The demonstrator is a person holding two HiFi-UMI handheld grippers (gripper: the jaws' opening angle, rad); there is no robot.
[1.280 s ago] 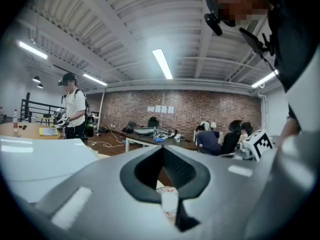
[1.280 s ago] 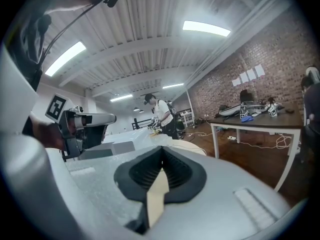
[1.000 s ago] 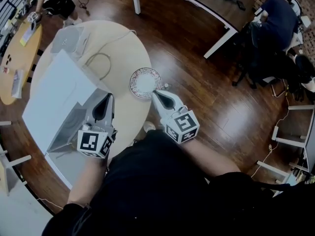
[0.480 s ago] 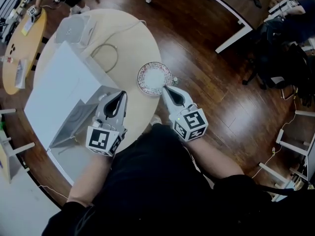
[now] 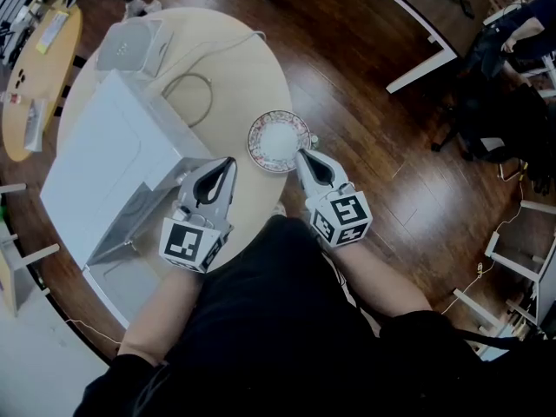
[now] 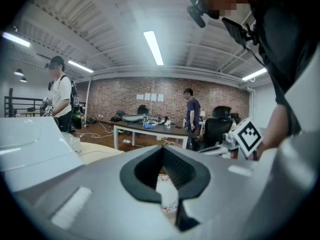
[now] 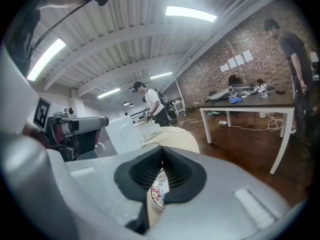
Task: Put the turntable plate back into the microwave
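A round plate (image 5: 278, 139) with a patterned rim and a white middle lies at the near right edge of a round pale surface (image 5: 243, 68). Part of it overhangs the dark wood floor (image 5: 365, 102). Whether it rests on the surface or hangs just above it cannot be told.

The right gripper (image 5: 302, 154) has its fingers closed on the plate's near rim. In the right gripper view, only a thin, edge-on sliver of the plate shows in the gap behind the fingertips.

To the left, a white microwave (image 5: 104, 159) stands on the surface with its front open toward the person. Its cavity is shadowed and mostly hidden, so the inside cannot be made out.

The left gripper (image 5: 226, 163) hovers by the microwave's front, fingers together and holding nothing. The person's dark torso (image 5: 261, 320) covers the near edge of the surface. A looped cable (image 5: 211, 98) and a grey box (image 5: 130, 46) lie farther back.
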